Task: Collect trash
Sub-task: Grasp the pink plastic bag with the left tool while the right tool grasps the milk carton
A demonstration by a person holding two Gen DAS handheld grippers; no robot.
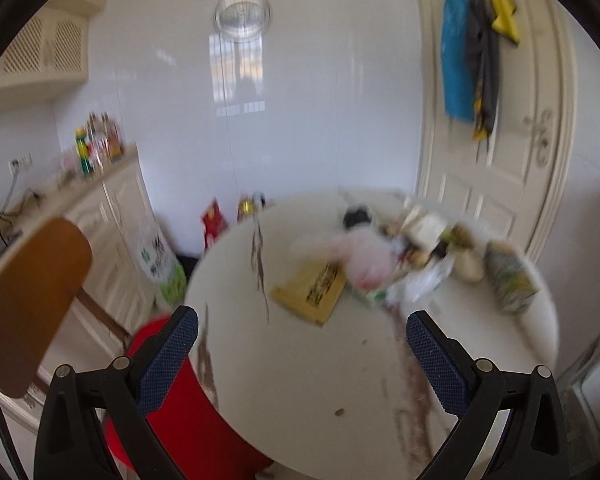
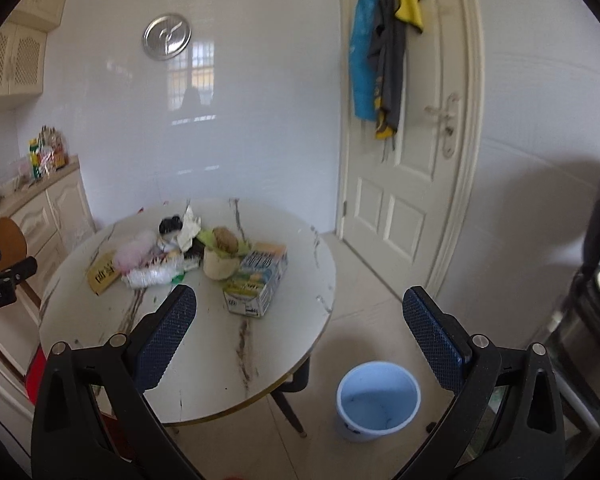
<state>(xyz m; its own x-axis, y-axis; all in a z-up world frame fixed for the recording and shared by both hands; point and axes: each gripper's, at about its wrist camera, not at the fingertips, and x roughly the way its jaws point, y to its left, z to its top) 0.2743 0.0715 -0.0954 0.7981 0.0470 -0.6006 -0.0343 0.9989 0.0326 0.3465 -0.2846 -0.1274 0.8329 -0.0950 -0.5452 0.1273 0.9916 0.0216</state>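
Trash (image 2: 188, 256) lies heaped toward the far side of a round white table (image 2: 236, 360) with a smooth, marble-veined top; nearest the cameras, both claws stand released and empty, their fingers spread wide, faced with dark blue dimpled pads on black angular arms; the left gripper (image 1: 302, 356) hovers over the near edge of the table, above a red rounded seat (image 1: 180, 420); the right gripper (image 2: 300, 340) hangs past the table's right rim, over a pale blue plastic bucket (image 2: 376, 400) standing on the tiled floor; within the heap, a printed rectangular carton (image 2: 256, 284) lies on its side nearest, touching a rounded tan husk (image 2: 220, 264); to the left lie crinkled clear plastic (image 2: 152, 276), a soft pink bag (image 2: 134, 252) and a flat yellow packet (image 2: 102, 274); beyond, a panelled cream door (image 2: 412, 160) carries hanging blue, grey and yellow cloths.
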